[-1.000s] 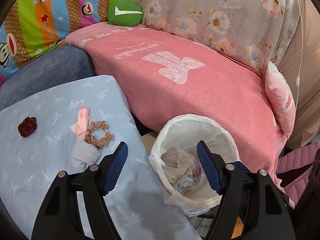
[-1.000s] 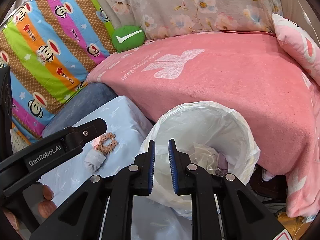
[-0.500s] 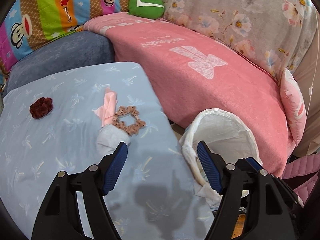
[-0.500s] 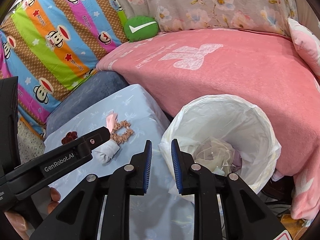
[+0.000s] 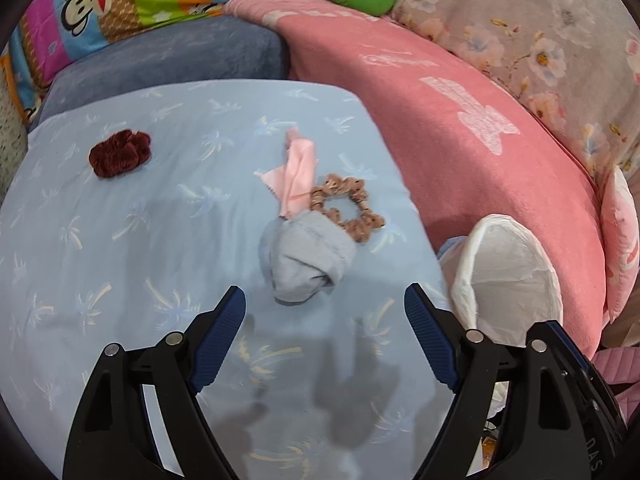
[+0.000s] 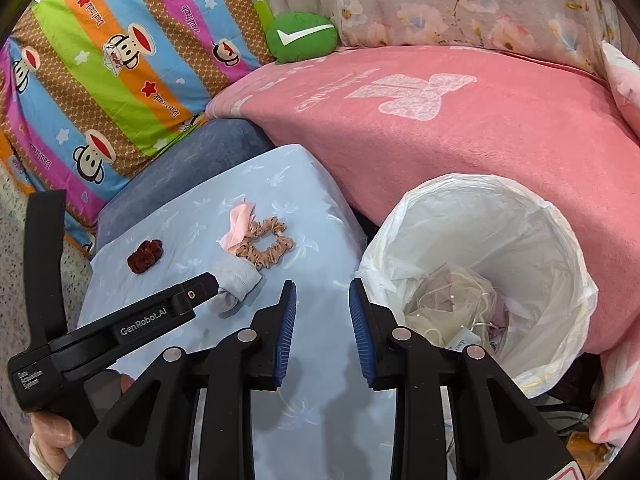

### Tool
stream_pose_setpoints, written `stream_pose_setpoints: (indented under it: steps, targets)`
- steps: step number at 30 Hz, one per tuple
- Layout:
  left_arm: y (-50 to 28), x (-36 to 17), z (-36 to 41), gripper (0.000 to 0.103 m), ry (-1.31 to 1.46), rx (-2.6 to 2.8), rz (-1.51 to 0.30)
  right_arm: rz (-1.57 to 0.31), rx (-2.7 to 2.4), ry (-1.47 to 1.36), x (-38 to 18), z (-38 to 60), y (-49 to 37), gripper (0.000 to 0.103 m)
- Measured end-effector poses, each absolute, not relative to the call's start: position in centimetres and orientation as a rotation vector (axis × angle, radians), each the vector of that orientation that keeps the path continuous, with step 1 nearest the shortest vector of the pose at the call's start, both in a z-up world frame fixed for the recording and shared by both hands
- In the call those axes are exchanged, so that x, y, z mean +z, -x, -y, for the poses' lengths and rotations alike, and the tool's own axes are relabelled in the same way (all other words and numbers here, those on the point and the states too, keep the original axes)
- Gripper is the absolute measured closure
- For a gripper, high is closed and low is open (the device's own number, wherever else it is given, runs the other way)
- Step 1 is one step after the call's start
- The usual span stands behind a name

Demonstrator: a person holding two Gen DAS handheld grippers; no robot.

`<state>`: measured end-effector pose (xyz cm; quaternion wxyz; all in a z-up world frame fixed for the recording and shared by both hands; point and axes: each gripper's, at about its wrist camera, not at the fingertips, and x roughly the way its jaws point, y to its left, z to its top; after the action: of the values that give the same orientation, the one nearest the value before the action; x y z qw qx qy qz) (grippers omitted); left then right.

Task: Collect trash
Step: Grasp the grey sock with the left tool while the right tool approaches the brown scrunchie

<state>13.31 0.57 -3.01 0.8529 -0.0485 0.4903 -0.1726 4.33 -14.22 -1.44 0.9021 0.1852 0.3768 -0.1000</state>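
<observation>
On the light blue table cloth (image 5: 120, 240) lie a balled grey sock (image 5: 306, 258), a pink cloth scrap (image 5: 298, 174), a tan scrunchie (image 5: 346, 208) and a dark red scrunchie (image 5: 120, 153). My left gripper (image 5: 325, 314) is open and empty, just short of the sock. In the right wrist view the sock (image 6: 236, 280), the pink scrap (image 6: 238, 226), the tan scrunchie (image 6: 266, 249) and the dark red scrunchie (image 6: 145, 256) also show. My right gripper (image 6: 322, 312) is open and empty, beside the white-lined trash bin (image 6: 520, 240), which holds crumpled plastic.
The bin (image 5: 516, 280) stands between the table's right edge and a pink-blanketed sofa (image 5: 480, 140). A green cushion (image 6: 302, 36), a striped monkey-print cover (image 6: 100, 80) and a blue cushion (image 5: 160, 60) lie behind the table.
My left gripper has swung left from over the bin to the table, now facing the sock. My right gripper's jaws have opened from nearly shut and it has pulled back from the bin.
</observation>
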Motion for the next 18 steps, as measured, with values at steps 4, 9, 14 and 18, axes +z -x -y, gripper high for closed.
stream_pose_setpoints:
  steps: [4,9,14,18]
  targets:
    - [-14.4,-4.1,-1.0,0.025,0.125,-0.350,-1.067,-0.794,-0.200,-0.381,-2.1,13.7,-5.3,0.074]
    - [-15.8,-5.4,-1.1,0.025,0.165,-0.362,-1.109,-0.813,-0.199,-0.383,-2.9,13.3,-6.7,0.072]
    - [-16.7,-6.2,-0.5,0.028,0.170,-0.390,-1.133,-0.829,-0.199,-0.385,-3.6,13.2,-8.2,0.072]
    - [-17.3,-7.1,-0.3,0.055,0.172,-0.420,-1.170,-0.842,-0.197,-0.383,-4.1,12.8,-9.3,0.072]
